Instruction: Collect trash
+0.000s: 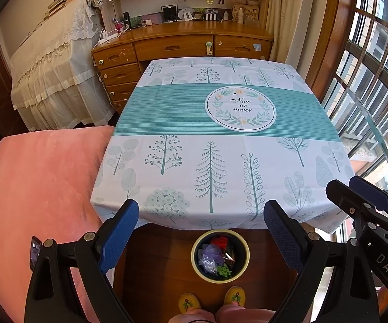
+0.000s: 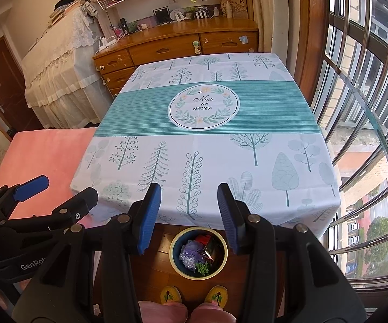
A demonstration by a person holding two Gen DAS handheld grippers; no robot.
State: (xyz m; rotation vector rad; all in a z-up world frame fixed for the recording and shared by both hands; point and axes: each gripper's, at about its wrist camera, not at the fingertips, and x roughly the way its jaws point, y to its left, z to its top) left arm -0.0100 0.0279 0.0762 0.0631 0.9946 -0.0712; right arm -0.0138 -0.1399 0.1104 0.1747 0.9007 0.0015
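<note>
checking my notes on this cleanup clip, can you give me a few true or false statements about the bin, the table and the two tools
1. The round bin with a yellow rim stands on the wooden floor at the near edge of the table. True.
2. The bin is empty. False: it holds a red piece, crumpled purple plastic and a green scrap.
3. Trash still lies on the tree-print tablecloth. False: nothing lies on the cloth.
4. The left tool stands open and holds nothing. True.
5. The right tool is clamped on a wrapper. False: nothing is between its blue pads.
</note>
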